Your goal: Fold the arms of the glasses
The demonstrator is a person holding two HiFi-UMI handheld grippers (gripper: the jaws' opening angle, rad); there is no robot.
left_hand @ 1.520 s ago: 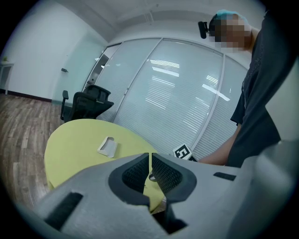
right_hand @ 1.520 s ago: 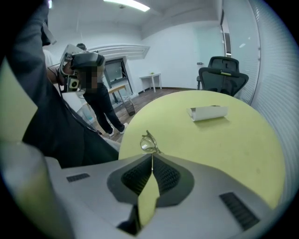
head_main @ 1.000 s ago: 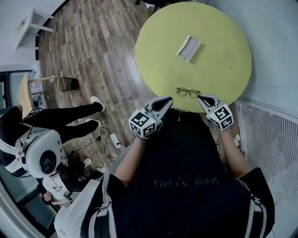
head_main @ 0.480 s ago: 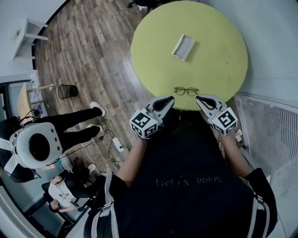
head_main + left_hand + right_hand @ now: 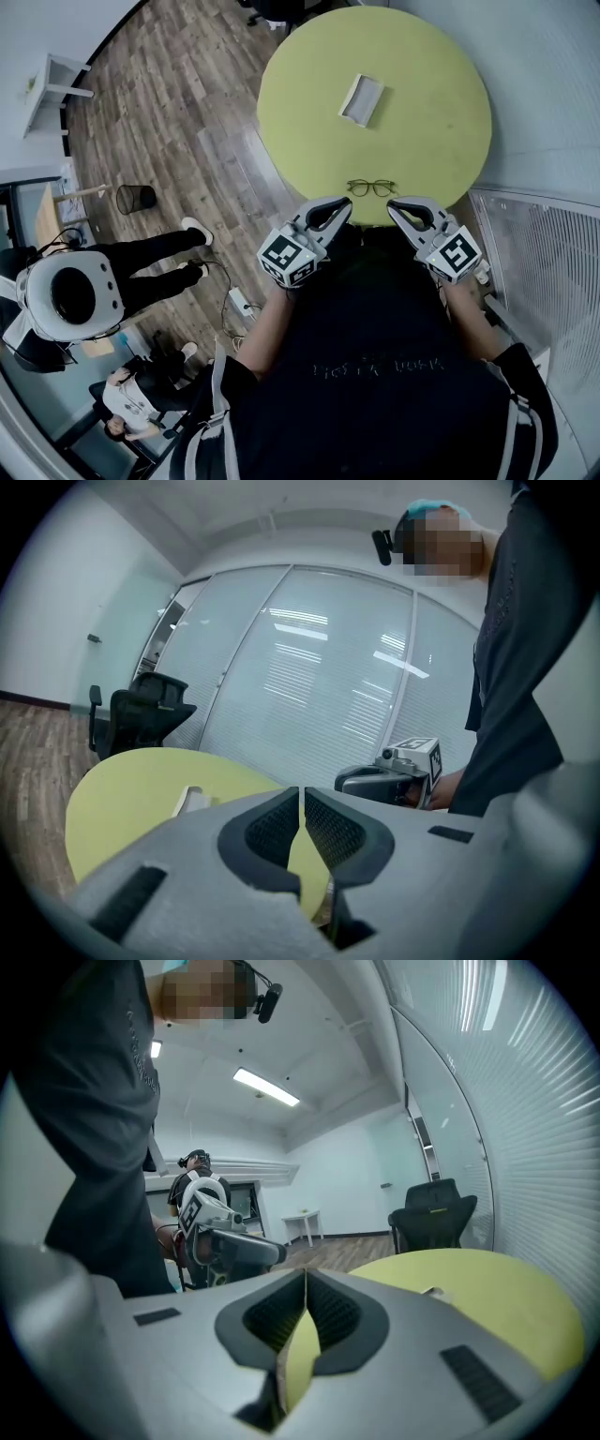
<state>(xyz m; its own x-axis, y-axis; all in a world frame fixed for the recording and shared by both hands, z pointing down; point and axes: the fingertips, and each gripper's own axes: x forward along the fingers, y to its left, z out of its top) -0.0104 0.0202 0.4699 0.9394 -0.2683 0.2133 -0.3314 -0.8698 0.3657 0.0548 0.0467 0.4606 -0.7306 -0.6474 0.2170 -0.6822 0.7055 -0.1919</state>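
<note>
Thin dark-framed glasses [image 5: 372, 188] lie on the round yellow-green table [image 5: 422, 103] near its front edge, their arms unfolded as far as I can tell. My left gripper [image 5: 339, 205] hangs just off the table edge, below and left of the glasses, jaws shut with nothing between them. My right gripper [image 5: 397, 206] hangs below and right of them, also shut and empty. In the left gripper view my left gripper [image 5: 302, 803] points over the table at the other gripper. In the right gripper view my right gripper [image 5: 305, 1283] shows its tips touching. The glasses are hidden in both gripper views.
A white open case [image 5: 361, 99] lies further back on the table. A black office chair [image 5: 141, 714] stands beyond the table. A person in a white helmet [image 5: 70, 295] stands at the left on the wood floor, near a black wire bin [image 5: 137, 198]. A glass wall runs at right.
The view has shifted a little, so the table and glasses sit slightly left and higher in frame. Both grippers stay shut near the table's front edge.
</note>
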